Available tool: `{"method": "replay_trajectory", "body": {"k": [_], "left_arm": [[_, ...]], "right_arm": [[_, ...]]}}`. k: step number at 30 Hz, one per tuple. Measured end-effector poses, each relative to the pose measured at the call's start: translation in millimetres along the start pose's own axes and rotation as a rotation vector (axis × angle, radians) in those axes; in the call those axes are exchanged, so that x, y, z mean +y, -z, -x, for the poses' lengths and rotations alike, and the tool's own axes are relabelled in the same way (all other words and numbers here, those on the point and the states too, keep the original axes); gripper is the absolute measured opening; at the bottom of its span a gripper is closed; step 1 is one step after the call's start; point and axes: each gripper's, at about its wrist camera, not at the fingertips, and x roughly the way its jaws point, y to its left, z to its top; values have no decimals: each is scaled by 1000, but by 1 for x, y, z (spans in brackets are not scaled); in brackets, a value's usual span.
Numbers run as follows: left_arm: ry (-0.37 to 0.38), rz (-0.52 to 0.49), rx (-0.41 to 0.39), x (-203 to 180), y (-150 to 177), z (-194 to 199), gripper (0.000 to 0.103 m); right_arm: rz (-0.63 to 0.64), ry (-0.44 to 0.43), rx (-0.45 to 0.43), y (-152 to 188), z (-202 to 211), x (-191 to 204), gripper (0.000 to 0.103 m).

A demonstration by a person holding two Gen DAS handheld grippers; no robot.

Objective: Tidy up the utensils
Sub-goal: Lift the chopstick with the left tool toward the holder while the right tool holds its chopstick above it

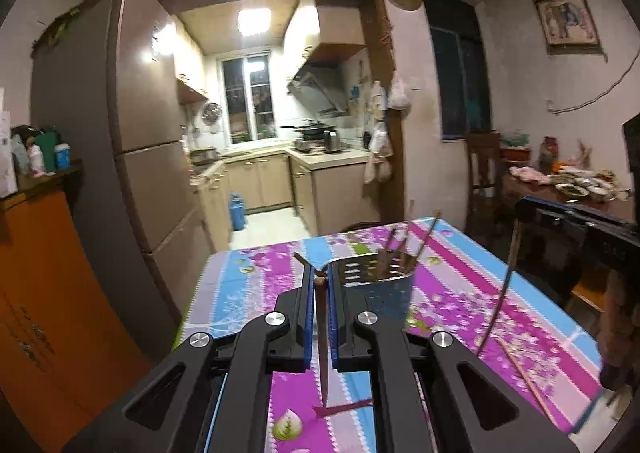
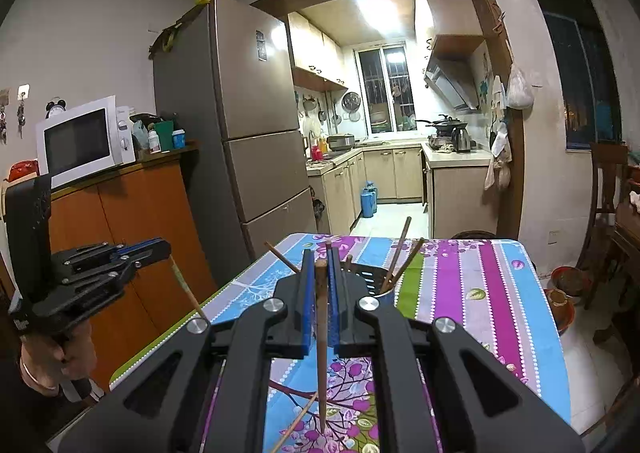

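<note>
Left gripper: jaws closed on brown chopstick, clamped between blue pads, stick running lengthwise back toward camera, tip over striped floral tablecloth.

Right gripper: jaws closed on second chopstick, same lengthwise hold.

Perforated metal utensil holder stands on table just beyond both grippers, right of left gripper; several chopsticks lean inside.

One loose chopstick lies on cloth, near right.

Kitchen and fridge far behind.
</note>
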Motion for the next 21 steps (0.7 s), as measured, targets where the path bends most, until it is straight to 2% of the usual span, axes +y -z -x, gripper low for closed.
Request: {"method": "replay_trajectory", "body": {"k": [7, 13, 21], "left_arm": [[-168, -39, -10, -7, -2, -10, 8], [-240, -53, -20, -9, -3, -15, 8], [-265, -61, -22, -6, -3, -16, 8]], "right_arm": [[11, -16, 2, -10, -13, 8, 6], [21, -23, 2, -13, -15, 13, 6], [30, -20, -1, -15, -16, 16, 6]]}}
